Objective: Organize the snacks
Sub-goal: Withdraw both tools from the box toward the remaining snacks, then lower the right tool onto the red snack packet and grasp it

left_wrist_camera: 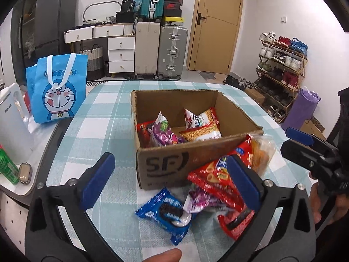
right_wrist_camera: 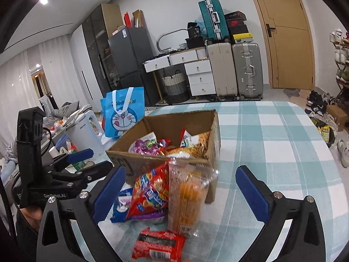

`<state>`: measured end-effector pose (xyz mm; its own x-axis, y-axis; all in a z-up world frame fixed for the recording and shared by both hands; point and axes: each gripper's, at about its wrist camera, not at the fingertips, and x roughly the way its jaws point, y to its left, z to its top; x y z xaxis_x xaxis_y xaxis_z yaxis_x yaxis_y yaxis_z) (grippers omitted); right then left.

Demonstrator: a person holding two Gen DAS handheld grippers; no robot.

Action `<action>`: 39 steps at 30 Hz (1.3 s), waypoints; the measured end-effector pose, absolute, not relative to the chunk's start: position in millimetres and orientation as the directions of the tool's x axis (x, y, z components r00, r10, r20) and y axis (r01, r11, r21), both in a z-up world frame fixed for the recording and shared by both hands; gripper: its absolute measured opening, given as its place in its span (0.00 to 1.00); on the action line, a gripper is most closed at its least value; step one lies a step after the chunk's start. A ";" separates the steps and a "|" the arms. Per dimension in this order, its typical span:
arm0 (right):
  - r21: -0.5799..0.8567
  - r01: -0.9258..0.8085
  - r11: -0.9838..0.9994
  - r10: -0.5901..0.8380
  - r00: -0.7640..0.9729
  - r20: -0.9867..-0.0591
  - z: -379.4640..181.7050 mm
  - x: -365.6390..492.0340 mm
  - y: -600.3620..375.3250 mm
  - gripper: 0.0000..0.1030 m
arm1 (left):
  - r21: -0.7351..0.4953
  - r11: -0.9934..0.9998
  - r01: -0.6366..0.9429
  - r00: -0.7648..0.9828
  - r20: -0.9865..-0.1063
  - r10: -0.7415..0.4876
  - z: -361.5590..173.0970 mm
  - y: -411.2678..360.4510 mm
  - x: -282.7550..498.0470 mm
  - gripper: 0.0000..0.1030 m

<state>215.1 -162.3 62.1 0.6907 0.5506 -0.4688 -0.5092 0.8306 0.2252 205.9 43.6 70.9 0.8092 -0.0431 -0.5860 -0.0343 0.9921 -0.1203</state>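
Sorting underway: several snacks already lay inside the cardboard box; a loose snack pile lay against its near wall. I held both grippers, left and right, fingers spread and empty. Next, I judged: close on one packet.

Bright, even indoor light, 4 ceiling spots flaring at top left of the right wrist view, soft faint shadows on the checked tablecloth, heavy fisheye bending, black vignette corners, glare on snack wrappers, slight edge softness
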 end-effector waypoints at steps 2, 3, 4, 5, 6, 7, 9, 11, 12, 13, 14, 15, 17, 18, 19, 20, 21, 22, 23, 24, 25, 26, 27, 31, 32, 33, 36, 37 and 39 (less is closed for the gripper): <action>0.231 -0.506 0.831 0.550 0.684 -0.479 57.4 210.5 -165.8 0.99 | -0.117 0.993 -0.031 0.807 -0.588 -0.045 68.4 44.6 197.3 0.99; 0.233 -0.502 0.833 0.547 0.683 -0.484 55.0 209.1 -167.6 0.99 | -0.117 0.993 -0.031 0.808 -0.587 -0.044 66.4 45.3 192.3 0.99; 0.237 -0.492 0.837 0.541 0.683 -0.491 51.3 207.5 -169.7 0.99 | -0.116 0.993 -0.029 0.808 -0.587 -0.045 64.1 45.8 187.2 0.99; 0.246 -0.485 0.839 0.539 0.681 -0.495 48.2 205.9 -171.8 1.00 | -0.116 0.993 -0.029 0.808 -0.588 -0.045 62.4 45.7 184.2 0.99; 0.257 -0.473 0.843 0.534 0.679 -0.503 44.0 204.8 -173.8 1.00 | -0.120 0.992 -0.031 0.807 -0.589 -0.046 59.2 46.4 179.8 0.99; 0.266 -0.463 0.845 0.531 0.676 -0.511 41.1 202.4 -174.4 1.00 | -0.126 0.992 -0.027 0.805 -0.591 -0.053 56.2 45.8 176.3 0.99; 0.272 -0.462 0.844 0.532 0.659 -0.531 34.3 199.9 -173.4 1.00 | -0.125 0.992 -0.013 0.793 -0.605 -0.066 48.5 44.3 170.4 0.99; 0.262 -0.459 0.849 0.523 0.659 -0.541 30.2 197.3 -170.7 1.00 | -0.105 0.994 -0.009 0.789 -0.611 -0.057 43.9 39.5 166.7 0.99; 0.260 -0.460 0.849 0.522 0.657 -0.543 27.6 195.5 -169.7 1.00 | -0.092 0.996 -0.007 0.794 -0.606 -0.051 41.6 37.6 162.0 0.99; 0.259 -0.460 0.849 0.522 0.654 -0.548 24.5 193.6 -168.9 1.00 | -0.089 0.996 -0.008 0.797 -0.602 -0.048 39.2 35.3 159.7 0.99; 0.258 -0.460 0.850 0.520 0.649 -0.555 21.8 192.5 -167.6 1.00 | -0.088 0.996 -0.008 0.798 -0.601 -0.047 36.2 34.2 157.3 0.99; 0.255 -0.461 0.850 0.518 0.643 -0.564 19.1 191.1 -166.4 0.99 | -0.088 0.996 -0.005 0.792 -0.609 -0.049 32.4 33.0 155.2 0.99; 0.237 -0.464 0.853 0.508 0.640 -0.576 13.0 185.8 -162.9 1.00 | -0.091 0.996 0.001 0.778 -0.625 -0.058 24.2 30.9 152.6 0.99; 0.223 -0.468 0.855 0.502 0.639 -0.583 9.9 183.4 -160.9 1.00 | -0.089 0.996 0.002 0.774 -0.631 -0.058 19.7 29.6 150.4 0.99; 0.207 -0.472 0.857 0.493 0.634 -0.595 5.8 180.9 -158.2 1.00 | -0.083 0.997 0.006 0.769 -0.637 -0.058 15.5 27.7 148.3 0.99; 0.197 -0.478 0.856 0.490 0.627 -0.606 2.4 179.1 -156.0 1.00 | -0.076 0.997 0.010 0.766 -0.641 -0.057 11.5 26.3 147.3 0.99; 0.192 -0.482 0.855 0.488 0.621 -0.613 -0.4 178.1 -154.4 1.00 | -0.070 0.997 0.009 0.765 -0.641 -0.052 9.6 24.9 146.1 0.99; 0.187 -0.483 0.856 0.484 0.618 -0.619 -3.0 176.5 -153.4 1.00 | -0.069 0.998 0.004 0.767 -0.640 -0.047 7.4 23.7 144.3 0.99; 0.186 -0.482 0.856 0.482 0.616 -0.624 -5.1 175.2 -153.0 1.00 | -0.073 0.997 0.003 0.766 -0.641 -0.049 5.9 23.3 144.0 0.99; 0.189 -0.481 0.856 0.482 0.612 -0.627 -7.0 173.8 -152.9 1.00 | -0.083 0.997 0.008 0.761 -0.646 -0.059 3.4 22.4 142.3 0.99; 0.193 -0.483 0.854 0.485 0.607 -0.630 -8.7 172.3 -152.9 1.00 | -0.089 0.996 0.013 0.757 -0.650 -0.068 1.3 21.8 141.2 0.99; 0.198 -0.485 0.852 0.489 0.600 -0.633 -10.5 170.7 -152.9 1.00 | -0.090 0.996 0.012 0.755 -0.653 -0.069 1.1 21.7 141.3 0.99; 0.204 -0.486 0.850 0.492 0.595 -0.635 -12.0 169.1 -152.9 1.00 | -0.088 0.996 0.011 0.754 -0.653 -0.066 -0.2 22.0 140.5 0.99; 0.196 -0.489 0.850 0.485 0.582 -0.653 -20.3 164.6 -150.3 1.00 | -0.064 0.998 0.009 0.750 -0.659 -0.049 -6.1 19.6 134.7 0.99; 0.196 -0.486 0.852 0.482 0.578 -0.658 -22.7 164.2 -149.5 1.00 | -0.066 0.998 0.007 0.750 -0.660 -0.049 -6.4 21.1 133.9 0.99; 0.199 -0.486 0.851 0.482 0.572 -0.664 -24.1 164.3 -148.7 1.00 | -0.072 0.997 0.006 0.750 -0.659 -0.052 -7.3 21.7 131.9 0.99; 0.215 -0.488 0.846 0.489 0.550 -0.677 -30.3 163.7 -145.9 1.00 | -0.074 0.997 0.002 0.751 -0.659 -0.051 -8.5 23.9 127.3 0.99; 0.217 -0.491 0.844 0.491 0.544 -0.681 -32.3 162.9 -144.1 1.00 | -0.074 0.997 -0.002 0.752 -0.657 -0.047 -8.9 25.0 125.9 0.99; 0.212 -0.499 0.840 0.492 0.538 -0.684 -34.6 161.6 -139.7 1.00 | -0.079 0.997 -0.009 0.753 -0.656 -0.046 -9.4 28.2 124.7 0.99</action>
<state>161.6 -139.7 -34.6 0.5383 0.4923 -0.6840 -0.4988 0.8403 0.2124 124.7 28.2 -9.4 0.7534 -0.0455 -0.6560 -0.0085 0.9968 -0.0790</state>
